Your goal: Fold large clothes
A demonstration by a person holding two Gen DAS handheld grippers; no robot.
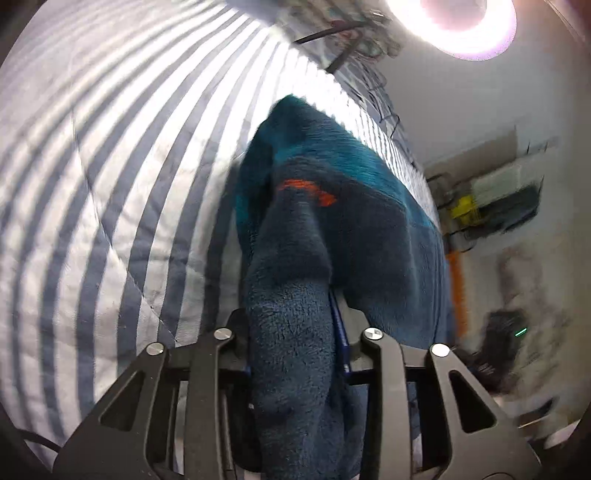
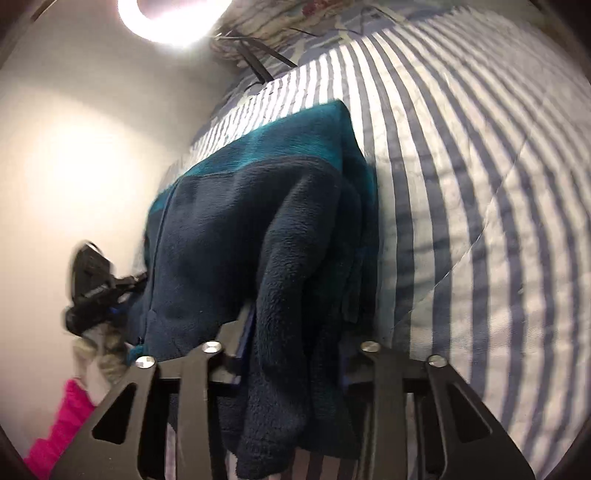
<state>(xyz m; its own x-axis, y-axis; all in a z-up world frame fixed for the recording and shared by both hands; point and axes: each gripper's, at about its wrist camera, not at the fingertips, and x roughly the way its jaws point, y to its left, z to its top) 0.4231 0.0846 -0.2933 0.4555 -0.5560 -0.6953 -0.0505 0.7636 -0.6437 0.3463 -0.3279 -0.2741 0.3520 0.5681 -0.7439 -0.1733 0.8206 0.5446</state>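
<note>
A dark blue and teal fleece jacket [image 1: 354,206] with a small orange mark lies on a striped bed cover [image 1: 110,184]. A thick bunch of its navy fleece runs back between the fingers of my left gripper [image 1: 295,325], which is shut on it. In the right wrist view the same fleece jacket [image 2: 236,206] hangs in a fold through my right gripper [image 2: 295,328], also shut on the fabric. The other gripper [image 2: 92,284] shows blurred at the jacket's far left edge. The fingertips of both grippers are hidden in the fleece.
The blue-and-white striped bed cover [image 2: 461,184] spreads wide beside the jacket. A ring lamp [image 1: 454,22] glares at the top, with patterned pillows and dark cables [image 2: 258,59] at the head of the bed. A pink sleeve [image 2: 62,424] shows low left. Cluttered shelves [image 1: 495,199] stand by the wall.
</note>
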